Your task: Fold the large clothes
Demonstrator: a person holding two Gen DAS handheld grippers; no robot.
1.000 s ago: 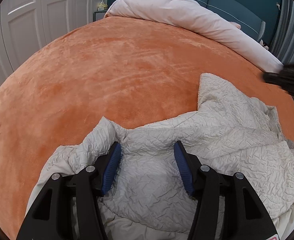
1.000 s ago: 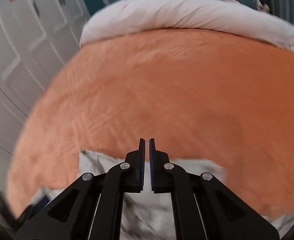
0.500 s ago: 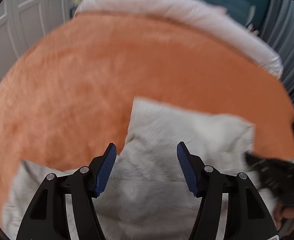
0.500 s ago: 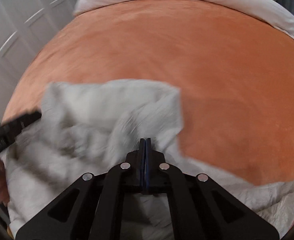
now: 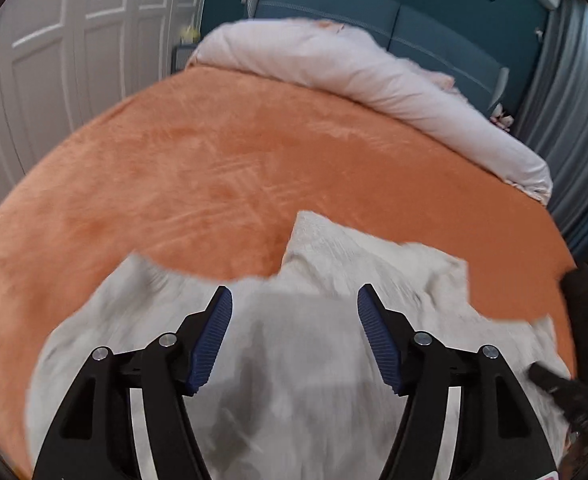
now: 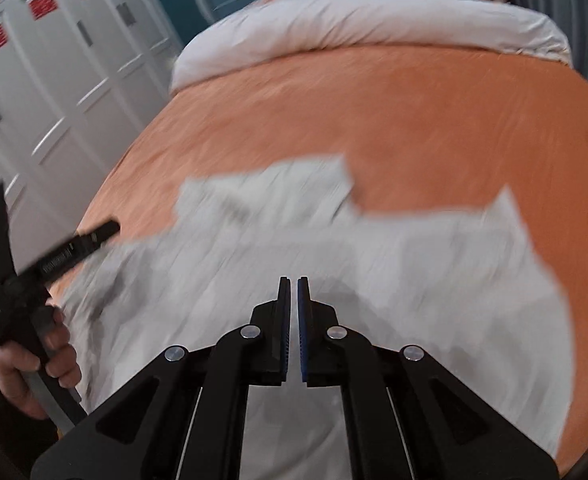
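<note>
We see a large pale grey crinkled garment (image 5: 294, 360) spread over the near part of an orange plush bedspread (image 5: 213, 168), with a rolled pinkish-white duvet (image 5: 354, 68) lying across the far end of the bed. Our left gripper (image 5: 294, 300) hangs just above the cloth with its blue-padded fingers (image 5: 209, 340) wide apart and nothing between them. Our right gripper (image 6: 292, 284) hovers over the same garment with its fingers drawn nearly together, a thin gap between them; we cannot tell whether any cloth is pinched there.
</note>
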